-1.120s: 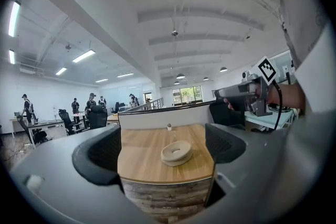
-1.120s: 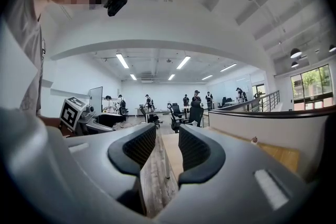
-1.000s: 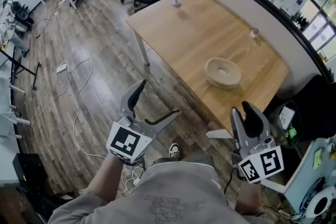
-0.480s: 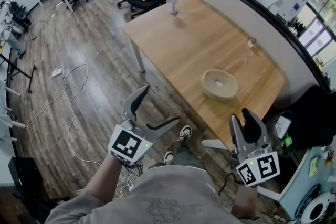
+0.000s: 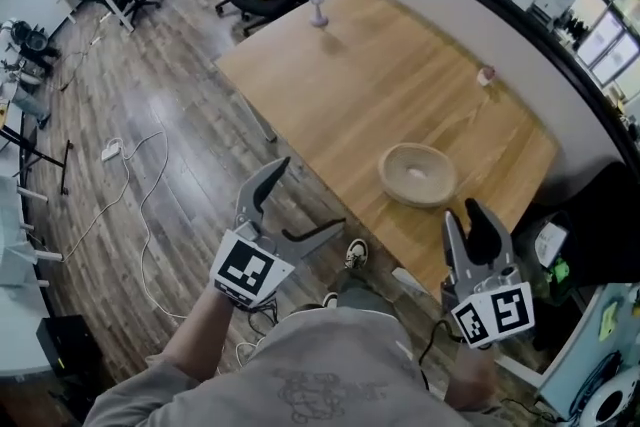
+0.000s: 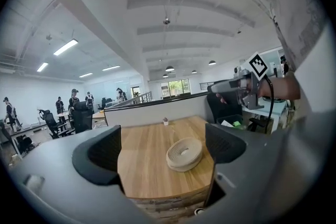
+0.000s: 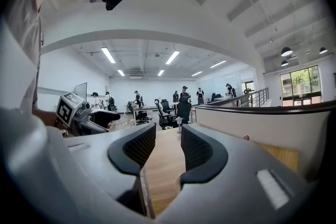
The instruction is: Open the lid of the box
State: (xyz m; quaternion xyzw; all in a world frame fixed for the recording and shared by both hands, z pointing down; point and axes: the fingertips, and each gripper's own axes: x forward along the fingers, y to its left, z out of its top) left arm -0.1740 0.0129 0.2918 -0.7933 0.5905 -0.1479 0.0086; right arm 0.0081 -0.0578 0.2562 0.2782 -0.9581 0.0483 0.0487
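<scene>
One round, pale box (image 5: 418, 175) sits on the wood-grain table (image 5: 330, 75).

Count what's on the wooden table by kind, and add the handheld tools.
Round wooden box: 1
Small pale goblet-shaped item, far corner: 1
Small pink item, by the partition: 1
Tools: 2 (left tool, right tool)
Total: 5
</scene>
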